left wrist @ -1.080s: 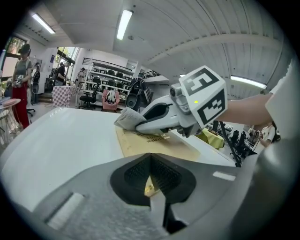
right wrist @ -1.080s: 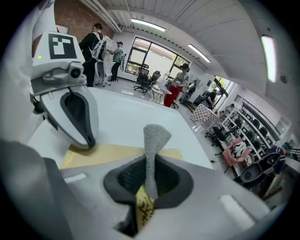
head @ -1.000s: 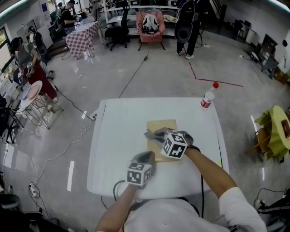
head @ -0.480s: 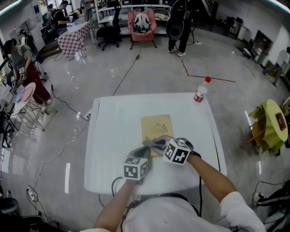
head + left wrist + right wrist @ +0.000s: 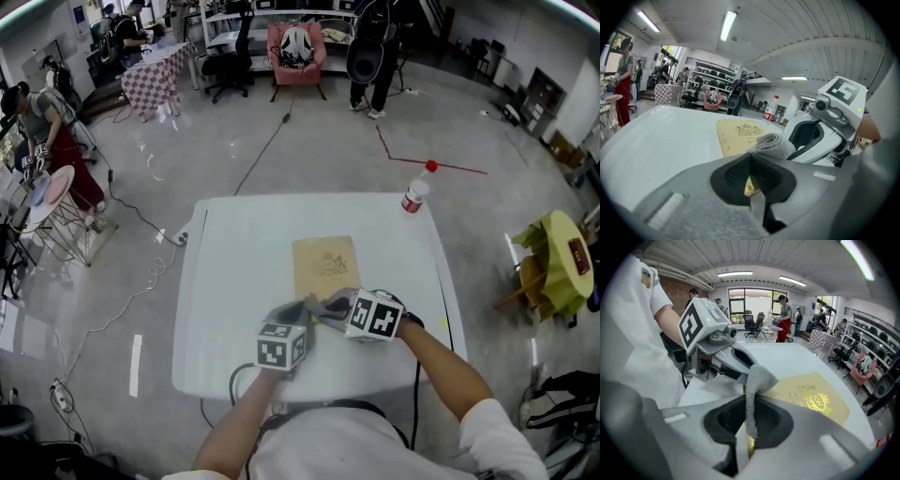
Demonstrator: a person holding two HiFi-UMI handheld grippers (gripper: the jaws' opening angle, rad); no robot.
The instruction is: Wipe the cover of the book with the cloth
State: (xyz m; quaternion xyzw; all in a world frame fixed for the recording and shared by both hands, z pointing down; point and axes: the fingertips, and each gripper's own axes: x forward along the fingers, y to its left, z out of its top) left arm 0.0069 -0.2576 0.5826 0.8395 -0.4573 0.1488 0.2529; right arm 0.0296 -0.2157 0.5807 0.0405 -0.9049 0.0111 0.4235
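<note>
1. Book lies flat on the white worktop, close to my side, with its gold mark facing up.
2. My left tool is pressed together on the near edge of the book. I can see a thin yellow bit caught between its jaws.
3. My right tool is pinching the grey cloth. The cloth sticks up in a fold and sits at the near end of the cover.
4. The two tools are just beside each other. If I swing the cloth sideways, I think they could bump.
5. Only a small strip of cloth is in the right jaws. If I rub hard, it may slip out.
6. The left tool holds just a tiny bit of book. A strong push could pull the book free, and it would slide on the smooth worktop.
7. If I lift the left tool, the cover could bend.
</note>
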